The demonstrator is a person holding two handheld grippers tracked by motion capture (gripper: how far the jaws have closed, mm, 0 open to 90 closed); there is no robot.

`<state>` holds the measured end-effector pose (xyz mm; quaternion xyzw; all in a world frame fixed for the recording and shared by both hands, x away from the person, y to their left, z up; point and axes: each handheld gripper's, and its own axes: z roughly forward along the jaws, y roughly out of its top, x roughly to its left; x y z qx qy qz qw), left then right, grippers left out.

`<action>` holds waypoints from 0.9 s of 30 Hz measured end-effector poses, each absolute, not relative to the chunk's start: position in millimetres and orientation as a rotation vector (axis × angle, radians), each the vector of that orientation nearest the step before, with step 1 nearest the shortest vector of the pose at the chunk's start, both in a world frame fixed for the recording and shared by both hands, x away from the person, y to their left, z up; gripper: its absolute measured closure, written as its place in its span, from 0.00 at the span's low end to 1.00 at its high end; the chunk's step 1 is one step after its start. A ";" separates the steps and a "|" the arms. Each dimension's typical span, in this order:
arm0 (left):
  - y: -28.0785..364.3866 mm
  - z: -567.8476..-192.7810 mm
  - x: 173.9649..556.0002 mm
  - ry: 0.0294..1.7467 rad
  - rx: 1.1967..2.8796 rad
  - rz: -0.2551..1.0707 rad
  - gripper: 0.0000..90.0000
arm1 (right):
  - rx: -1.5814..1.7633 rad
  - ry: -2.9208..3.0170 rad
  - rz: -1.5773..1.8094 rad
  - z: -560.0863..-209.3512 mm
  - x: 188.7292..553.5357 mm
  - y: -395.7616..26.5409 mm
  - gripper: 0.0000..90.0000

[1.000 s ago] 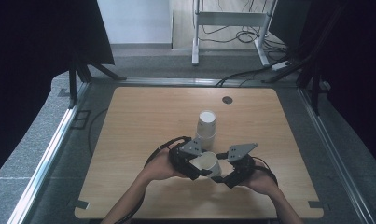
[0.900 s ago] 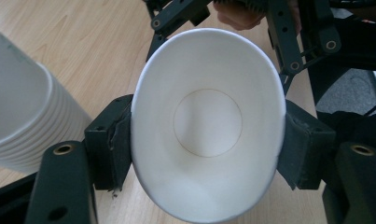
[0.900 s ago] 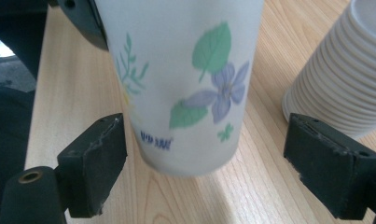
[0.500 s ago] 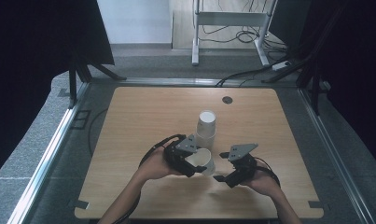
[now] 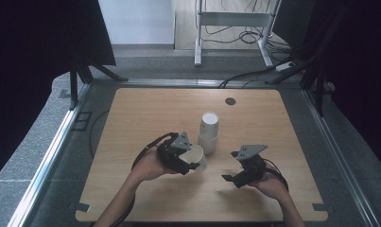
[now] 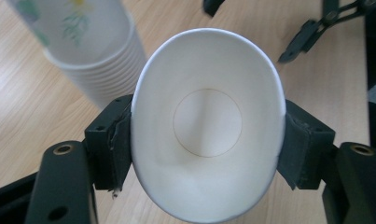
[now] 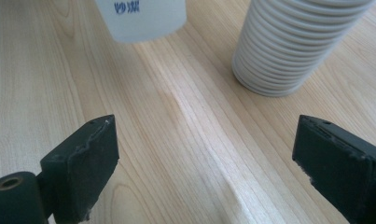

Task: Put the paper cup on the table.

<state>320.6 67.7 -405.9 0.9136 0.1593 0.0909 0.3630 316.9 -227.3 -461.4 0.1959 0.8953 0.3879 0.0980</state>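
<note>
My left gripper [image 6: 208, 140] is shut on a white paper cup [image 6: 209, 163], squeezing its rim into an oval; the cup's open mouth faces that gripper's camera. In the high view this cup [image 5: 197, 157] lies sideways in the left gripper [image 5: 193, 163], just left of a stack of upturned paper cups [image 5: 209, 133]. My right gripper [image 5: 229, 166] stands apart to the right of the cup. Its jaws have just been opening, and in the right gripper view the right gripper [image 7: 204, 140] has only bare wood between them. The stack [image 7: 293, 42] and the held cup [image 7: 141, 18] lie ahead of it.
The wooden table [image 5: 145, 109] has a small round grommet [image 5: 230, 101] near its far edge. A black cable [image 5: 143, 153] trails from the left gripper. Metal rails frame the table, with a grey floor and a stand's legs beyond.
The two grippers were together at the cup; now the right one has let go and drawn away to the right. The left one has shifted a little left with the cup.
</note>
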 end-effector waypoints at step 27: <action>104.3 -413.6 334.4 0.648 2.408 0.349 0.32 | 0.772 2.533 1.160 -463.2 316.6 -261.8 0.08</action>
